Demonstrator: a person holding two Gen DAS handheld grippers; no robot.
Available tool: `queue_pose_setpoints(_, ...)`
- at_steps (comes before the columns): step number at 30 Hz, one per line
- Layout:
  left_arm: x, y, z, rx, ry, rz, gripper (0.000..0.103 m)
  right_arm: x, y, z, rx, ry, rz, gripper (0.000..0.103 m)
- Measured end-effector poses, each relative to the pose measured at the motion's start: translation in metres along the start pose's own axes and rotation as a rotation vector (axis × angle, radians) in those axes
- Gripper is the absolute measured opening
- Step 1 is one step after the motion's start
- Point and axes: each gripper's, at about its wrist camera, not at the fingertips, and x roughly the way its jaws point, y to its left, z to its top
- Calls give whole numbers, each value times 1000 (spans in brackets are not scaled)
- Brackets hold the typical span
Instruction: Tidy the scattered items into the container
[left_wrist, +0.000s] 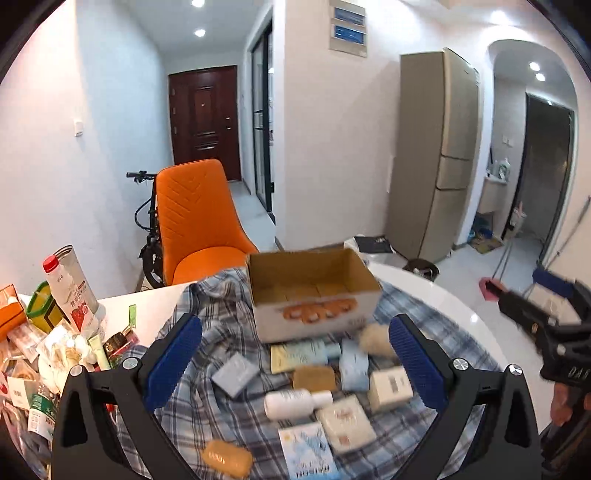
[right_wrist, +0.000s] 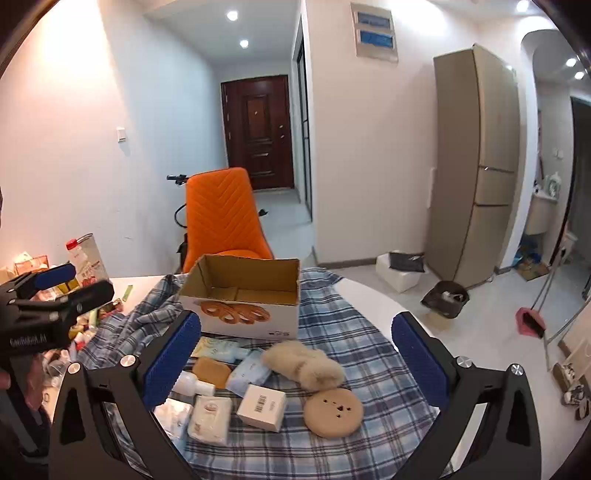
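Blue/white plaid cloth (right_wrist: 351, 332), tan box (right_wrist: 243, 295), orange chair (right_wrist: 221, 218), blue fingers (right_wrist: 173, 354).

Matt corrugated cardboard box (right_wrist: 242, 306) at frame centre; soft woven plaid cloth (right_wrist: 354, 332) beneath; glossy white desk (left_wrist: 147, 299); fluffy puff (right_wrist: 303, 363); ribbed blue pads (right_wrist: 173, 354).

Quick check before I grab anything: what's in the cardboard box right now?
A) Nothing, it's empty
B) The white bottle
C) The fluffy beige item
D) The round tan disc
A: the box shows only bare cardboard inside, while the fluffy item, white bottle and disc all lie on the plaid cloth in front of it.
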Motion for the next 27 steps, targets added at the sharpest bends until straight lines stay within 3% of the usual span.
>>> queue_pose_setpoints(4, 8, 16, 12, -62, -4, 15, 103, 8, -2, -1, 24, 9, -5, 103)
queue_pose_setpoints(11, 10, 32, 5, -72, -14, 37, 103, 13, 1, -7, -15, 25, -16, 103)
queue_pose_setpoints(17, 31, 27, -14, -33, 73, 20, 103, 24, -4, -18, 2, 67, -10, 103)
queue_pose_setpoints(22, 37, 20, -33, -14, 87, 16, 103, 28, 0, -30, -45, 77, -61, 103)
queue_pose_setpoints(27, 31, 17, -34, 4, 66, 24, 103, 38, 4, -44, -33, 141, 8, 103)
